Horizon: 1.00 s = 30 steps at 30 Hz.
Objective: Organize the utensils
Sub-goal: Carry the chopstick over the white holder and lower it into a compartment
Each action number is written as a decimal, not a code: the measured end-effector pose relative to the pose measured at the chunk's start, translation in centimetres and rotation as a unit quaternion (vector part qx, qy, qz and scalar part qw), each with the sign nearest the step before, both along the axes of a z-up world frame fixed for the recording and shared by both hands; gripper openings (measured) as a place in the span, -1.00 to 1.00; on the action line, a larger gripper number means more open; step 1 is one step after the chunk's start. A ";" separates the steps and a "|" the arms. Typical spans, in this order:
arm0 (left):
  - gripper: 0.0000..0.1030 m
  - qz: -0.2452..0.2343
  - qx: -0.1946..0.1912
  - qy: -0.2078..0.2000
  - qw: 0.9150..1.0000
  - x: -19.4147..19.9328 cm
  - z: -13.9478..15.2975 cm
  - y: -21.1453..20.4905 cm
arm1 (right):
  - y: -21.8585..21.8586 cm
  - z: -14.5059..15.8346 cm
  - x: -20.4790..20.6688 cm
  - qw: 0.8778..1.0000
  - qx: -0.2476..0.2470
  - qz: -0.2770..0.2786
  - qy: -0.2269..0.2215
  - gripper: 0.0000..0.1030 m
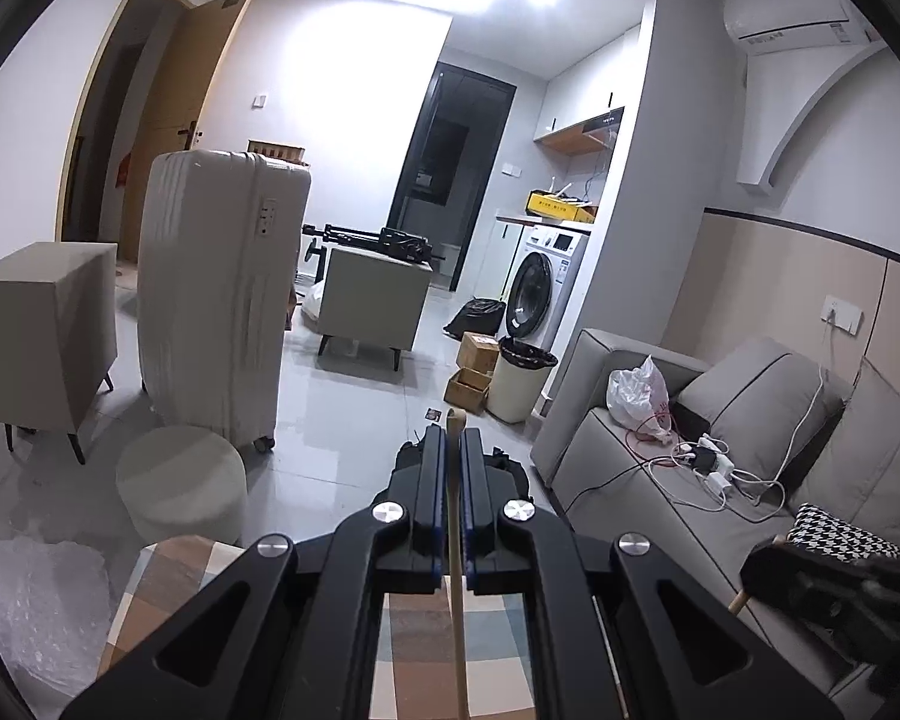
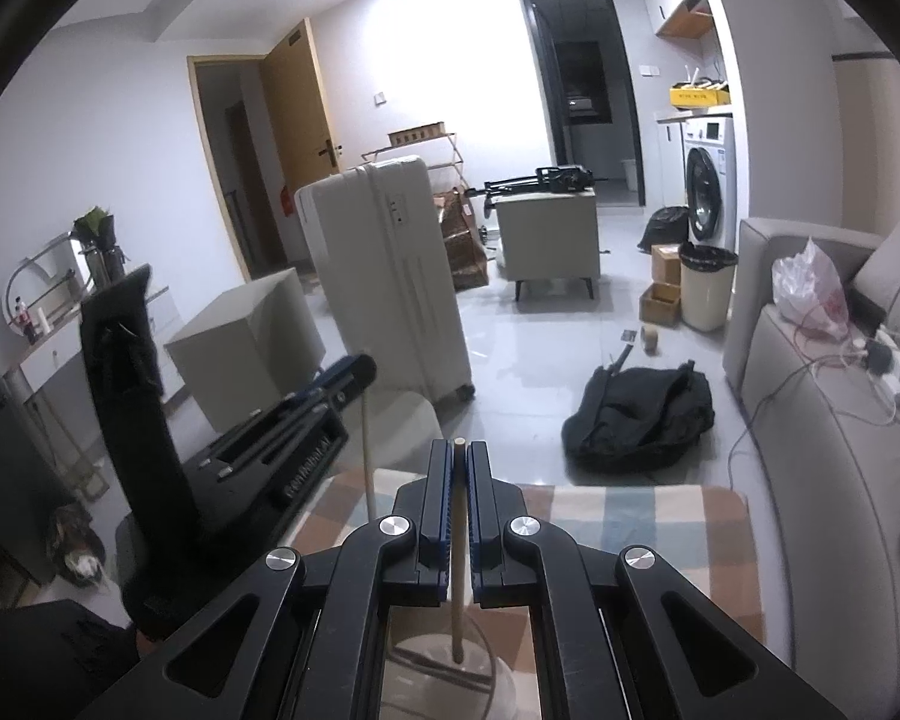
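Pinching chopstick (image 2: 459, 540) between right gripper (image 2: 459, 450) jaws

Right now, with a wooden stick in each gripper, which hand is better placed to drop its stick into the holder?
Right. The right gripper holds its stick with the lower end already inside the round holder. The left gripper holds its stick over the checked cloth; no holder shows there.

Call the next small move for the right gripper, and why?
Probably lower it a little, then open. The right gripper is shut on a wooden stick whose lower end already sits inside the clear cup on the checked cloth.
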<state>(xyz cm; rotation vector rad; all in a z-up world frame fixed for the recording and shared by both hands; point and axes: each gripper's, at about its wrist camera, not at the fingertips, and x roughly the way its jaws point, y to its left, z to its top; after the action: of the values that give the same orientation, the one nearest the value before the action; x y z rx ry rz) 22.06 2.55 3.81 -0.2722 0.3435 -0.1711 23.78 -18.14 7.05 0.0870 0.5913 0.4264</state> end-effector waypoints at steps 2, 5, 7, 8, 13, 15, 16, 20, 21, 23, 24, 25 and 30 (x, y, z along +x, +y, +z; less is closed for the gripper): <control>-0.99 0.000 0.001 0.002 1.000 0.3 0.2 -0.1 | -0.2 -0.3 -0.1 1.000 0.003 -0.003 0.002 -0.93; -0.99 0.001 0.001 0.003 1.000 1.0 0.8 -0.6 | -0.3 -0.3 -0.1 1.000 0.004 -0.006 0.003 -0.92; -0.99 0.001 0.006 -0.005 1.000 1.5 0.9 -1.0 | -0.5 -0.1 -0.2 1.000 0.009 -0.006 -0.002 -0.92; -0.99 -0.001 0.010 -0.007 1.000 1.7 1.0 -1.4 | -0.6 -0.1 -0.2 1.000 0.010 -0.007 -0.005 -0.92; -0.99 -0.010 0.025 -0.015 1.000 1.4 -0.6 -2.4 | -0.8 -0.6 -0.3 1.000 0.014 -0.008 -0.004 -0.92; -0.99 -0.006 0.034 -0.019 0.999 1.1 -1.1 -2.5 | -0.8 -1.0 -0.1 1.000 0.016 -0.005 0.003 -0.92; -0.99 -0.008 0.036 -0.021 0.999 0.8 -1.2 -2.5 | -0.7 -1.1 -0.1 1.000 0.018 -0.005 0.006 -0.92; -0.99 -0.009 0.041 -0.031 0.999 0.5 -0.8 -2.2 | -0.9 -1.1 -0.1 1.000 0.020 -0.004 0.006 -0.92; -0.99 -0.010 0.038 -0.030 0.999 0.5 -0.5 -2.0 | -1.0 -1.1 -0.1 1.000 0.021 -0.004 0.006 -0.92; -0.99 -0.011 0.039 -0.032 0.999 0.4 -0.3 -2.0 | -1.1 -1.1 -0.1 1.000 0.023 -0.005 0.006 -0.92; -0.99 -0.011 0.044 -0.035 0.998 0.3 -0.3 -2.1 | -1.1 -1.2 -0.1 1.000 0.023 -0.005 0.007 -0.92; -0.99 -0.012 0.048 -0.037 0.998 0.2 -0.3 -2.2 | -1.1 -1.2 -0.1 1.000 0.023 -0.006 0.007 -0.92; -0.99 -0.014 0.039 -0.034 0.999 -0.5 0.1 -1.9 | -0.9 -1.4 -0.3 1.000 0.022 0.000 0.009 -0.92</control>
<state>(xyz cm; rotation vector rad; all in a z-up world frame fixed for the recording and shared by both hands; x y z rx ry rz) 21.57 0.69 3.94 -0.1843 0.2865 -0.1945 23.45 -19.05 5.62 0.1338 0.5997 0.4383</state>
